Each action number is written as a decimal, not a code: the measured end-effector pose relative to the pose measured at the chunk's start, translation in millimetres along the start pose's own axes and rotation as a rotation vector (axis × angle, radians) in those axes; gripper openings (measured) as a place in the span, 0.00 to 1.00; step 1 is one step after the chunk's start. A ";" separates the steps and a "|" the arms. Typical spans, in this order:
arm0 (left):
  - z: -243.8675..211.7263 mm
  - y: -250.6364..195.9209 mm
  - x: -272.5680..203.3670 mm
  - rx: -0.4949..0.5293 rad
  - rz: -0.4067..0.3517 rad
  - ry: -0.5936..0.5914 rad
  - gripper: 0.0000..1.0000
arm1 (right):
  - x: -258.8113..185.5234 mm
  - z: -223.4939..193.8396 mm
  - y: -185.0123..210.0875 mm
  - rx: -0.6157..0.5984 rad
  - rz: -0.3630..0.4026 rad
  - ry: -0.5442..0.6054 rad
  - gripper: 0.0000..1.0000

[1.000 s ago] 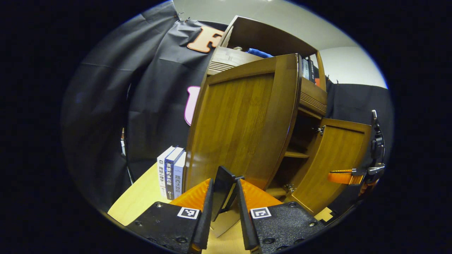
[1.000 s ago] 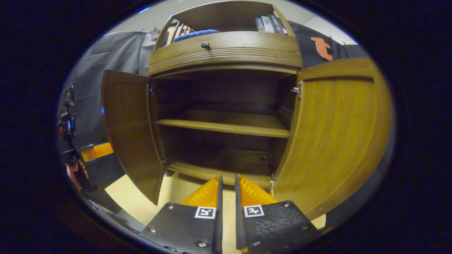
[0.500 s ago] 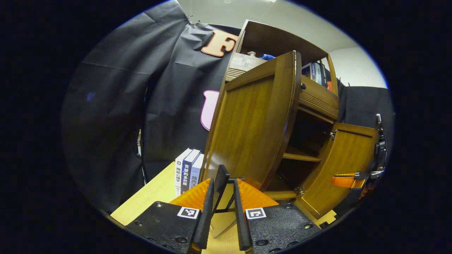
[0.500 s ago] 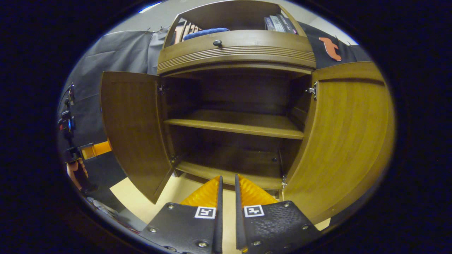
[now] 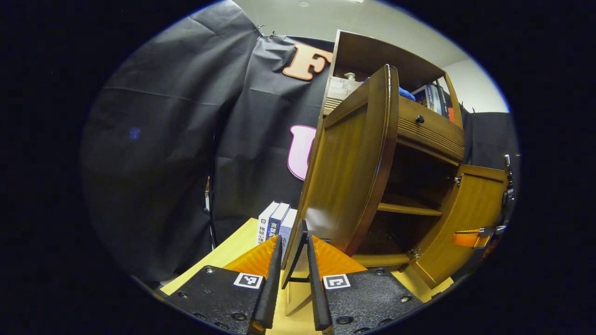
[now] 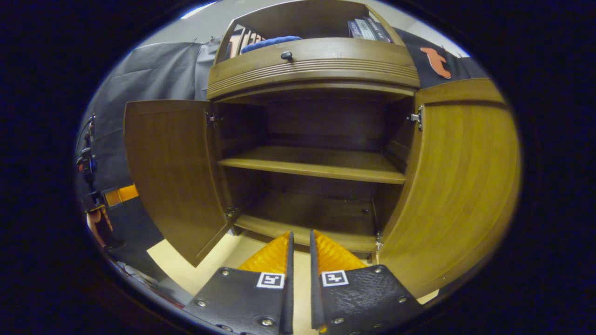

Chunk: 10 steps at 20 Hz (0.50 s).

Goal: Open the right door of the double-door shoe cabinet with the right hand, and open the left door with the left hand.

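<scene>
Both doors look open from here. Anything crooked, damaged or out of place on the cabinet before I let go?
Nothing stands out. The left door and right door both hang open on their hinges, and the inner shelf sits level and bare. The left gripper is closed on the left door's lower edge; the right gripper holds nothing.

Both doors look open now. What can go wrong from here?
1. The left gripper pinches just the lower edge of the left door. With so shallow a hold, the jaws may slip off if the door is swung wider.
2. The books stand upright close behind that door, so a wider swing may knock them over.
</scene>
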<state>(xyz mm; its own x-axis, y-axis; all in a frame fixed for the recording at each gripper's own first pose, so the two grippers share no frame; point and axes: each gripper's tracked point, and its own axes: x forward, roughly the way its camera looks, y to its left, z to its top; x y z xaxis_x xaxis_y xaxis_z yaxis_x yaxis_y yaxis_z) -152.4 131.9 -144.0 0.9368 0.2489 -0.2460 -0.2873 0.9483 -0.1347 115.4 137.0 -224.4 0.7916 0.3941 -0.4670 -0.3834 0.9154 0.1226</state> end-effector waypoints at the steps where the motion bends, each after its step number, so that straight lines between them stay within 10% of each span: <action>1: 1.2 3.1 0.5 0.006 0.010 0.000 0.41 | 0.0 -1.5 1.1 0.002 0.003 0.002 0.15; 6: 9.2 20.8 -2.9 0.019 0.058 -0.006 0.42 | 2.4 -2.4 4.8 0.013 0.012 0.002 0.15; 7: 10.8 23.5 -4.8 0.026 0.072 -0.011 0.24 | 2.6 -2.4 4.8 0.013 0.012 0.001 0.15; 10: 23.4 36.8 -13.1 0.038 0.148 -0.041 0.33 | 2.6 1.7 2.6 0.018 0.012 -0.010 0.15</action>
<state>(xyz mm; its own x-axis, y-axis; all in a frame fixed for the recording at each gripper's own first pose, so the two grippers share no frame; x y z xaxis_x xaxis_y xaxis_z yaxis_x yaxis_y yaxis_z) -170.6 168.1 -123.3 0.8924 0.3937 -0.2205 -0.4158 0.9073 -0.0630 117.3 140.5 -223.9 0.7917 0.4056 -0.4569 -0.3841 0.9120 0.1441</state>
